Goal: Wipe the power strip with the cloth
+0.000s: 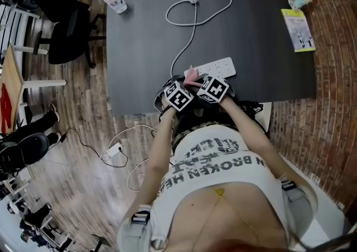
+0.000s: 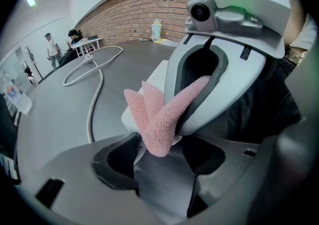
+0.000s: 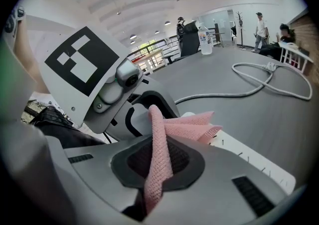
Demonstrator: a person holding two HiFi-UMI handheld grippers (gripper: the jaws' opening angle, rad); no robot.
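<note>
Both grippers are meeting at the near end of the power strip (image 1: 216, 68), sharing the one pink cloth (image 2: 159, 119) between them. The right gripper (image 3: 149, 194) is clamping a strand of it in its fingers, while the left gripper (image 2: 159, 169) is nipping the other end with its fingers close together. They look to be pulling it taut or regripping it before it goes down on the strip, which is lying on the dark worktop (image 1: 251, 33) just beyond the grippers, not yet under the cloth. The count: one strip, one cloth, two grippers, and one cable (image 1: 192, 33) looping away behind the strip. One bottle (image 1: 114, 1) is sitting far left of the strip and one booklet (image 1: 297, 29) far right.
</note>
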